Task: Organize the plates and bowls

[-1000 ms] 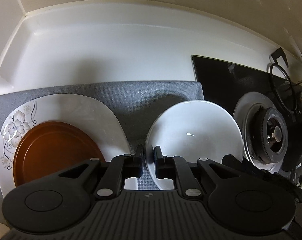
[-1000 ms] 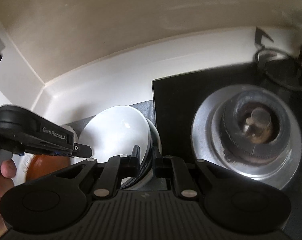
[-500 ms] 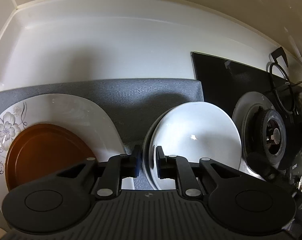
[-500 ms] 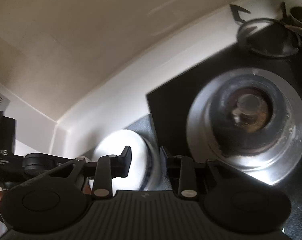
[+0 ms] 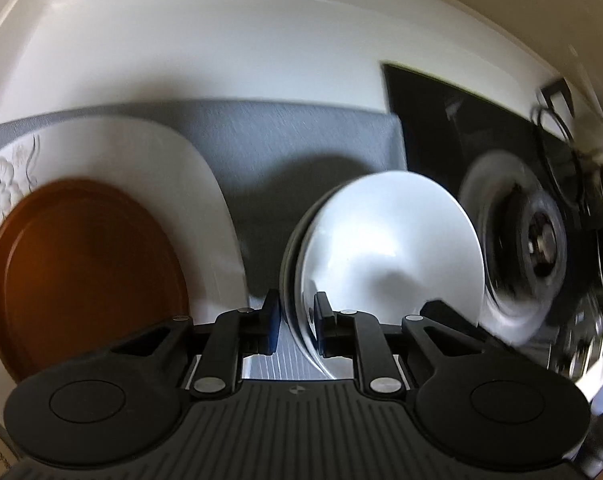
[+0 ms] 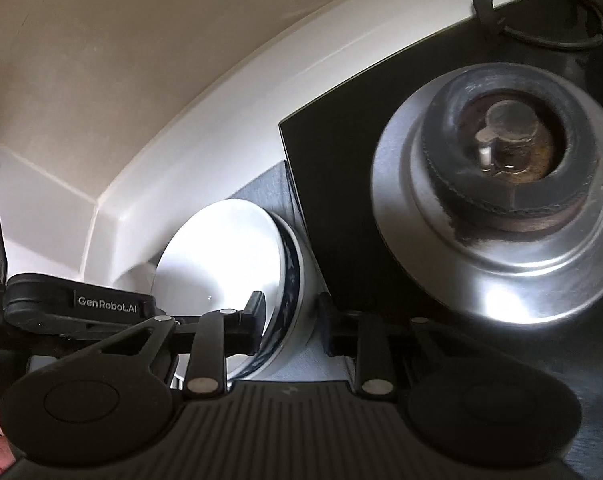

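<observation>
A white bowl [image 5: 389, 248] sits nested in a second bowl with a dark blue rim [image 6: 291, 280] on a grey mat [image 5: 301, 136]. My left gripper [image 5: 295, 320] is open with its fingers on either side of the near rim of the bowls. My right gripper [image 6: 289, 324] is open and straddles the stacked bowls' right rim. To the left, a brown plate [image 5: 85, 276] lies on a white square plate with a flower pattern [image 5: 133, 152]. The left gripper's body also shows in the right wrist view [image 6: 81, 304].
A black glass hob [image 6: 341, 184] with a steel burner [image 6: 497, 188] lies right of the mat. A loose pan support [image 6: 541, 12] is at the far right. The white counter's raised back edge [image 5: 221, 40] and a beige wall are behind.
My right gripper has opened from shut and now straddles the bowls' rim. My left gripper's jaws have widened around the near rim, and the view has moved closer to the bowls.
</observation>
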